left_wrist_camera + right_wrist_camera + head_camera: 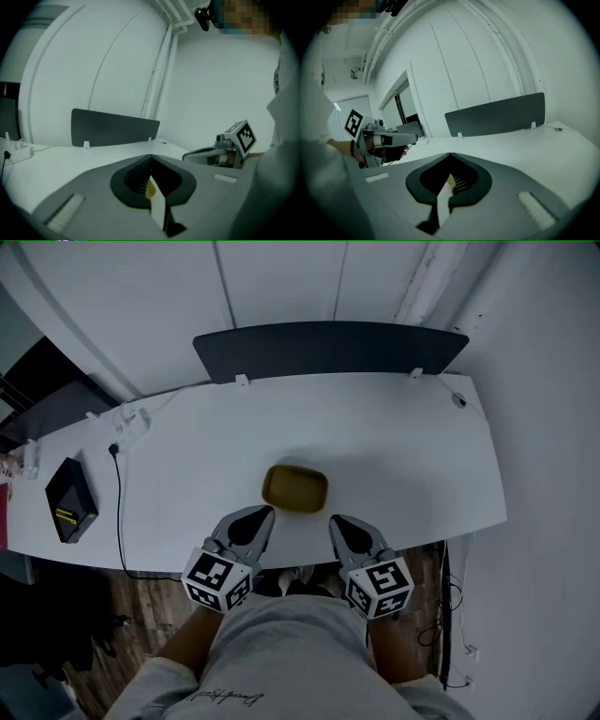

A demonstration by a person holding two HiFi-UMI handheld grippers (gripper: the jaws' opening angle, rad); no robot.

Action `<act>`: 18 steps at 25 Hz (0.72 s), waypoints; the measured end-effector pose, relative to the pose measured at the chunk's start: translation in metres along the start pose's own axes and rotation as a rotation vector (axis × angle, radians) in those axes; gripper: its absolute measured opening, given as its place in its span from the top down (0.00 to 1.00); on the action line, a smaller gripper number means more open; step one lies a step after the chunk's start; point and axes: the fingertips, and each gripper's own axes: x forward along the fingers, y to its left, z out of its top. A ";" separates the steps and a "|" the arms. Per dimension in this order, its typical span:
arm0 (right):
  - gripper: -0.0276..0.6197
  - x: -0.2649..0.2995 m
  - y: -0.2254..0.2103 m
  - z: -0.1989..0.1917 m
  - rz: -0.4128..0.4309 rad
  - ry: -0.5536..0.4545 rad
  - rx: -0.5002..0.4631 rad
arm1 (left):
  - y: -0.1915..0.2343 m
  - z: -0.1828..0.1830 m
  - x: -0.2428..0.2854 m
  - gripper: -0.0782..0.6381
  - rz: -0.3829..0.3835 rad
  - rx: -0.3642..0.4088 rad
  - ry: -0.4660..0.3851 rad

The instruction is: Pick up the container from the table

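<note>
Yellow container (294, 487): sits on the white table (394, 446), just ahead of both tools and between their tips.
Long axis: crosswise, running left to right.
Left gripper (260, 515): jaws together, holding nothing, tip near the container's left end.
Right gripper (336, 519): jaws together, holding nothing, about equally near.

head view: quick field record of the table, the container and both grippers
table: white desk with a curved near edge
container: shallow yellow rounded-rectangle container, on the table, not gripped
left gripper: jaws together, empty, by the container's near left corner
right gripper: jaws together, empty, by its near right corner
other: black box at left end; dark grey panel along far edge
</note>
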 end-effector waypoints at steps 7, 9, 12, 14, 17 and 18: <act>0.94 0.011 -0.005 0.002 -0.050 0.006 0.026 | 0.016 0.002 0.005 0.89 -0.027 0.017 0.023; 0.94 0.016 -0.008 -0.001 -0.060 0.016 0.029 | 0.022 0.001 0.008 0.89 -0.030 0.019 0.026; 0.94 0.022 -0.011 -0.005 -0.074 0.031 0.035 | 0.029 -0.002 0.011 0.89 -0.033 0.013 0.034; 0.94 0.027 -0.013 -0.008 -0.083 0.038 0.040 | 0.035 -0.004 0.013 0.89 -0.033 0.007 0.037; 0.94 0.033 -0.018 -0.012 -0.098 0.051 0.040 | 0.041 -0.008 0.014 0.89 -0.033 0.004 0.043; 0.94 0.035 -0.019 -0.013 -0.102 0.056 0.037 | 0.042 -0.009 0.014 0.89 -0.033 0.004 0.046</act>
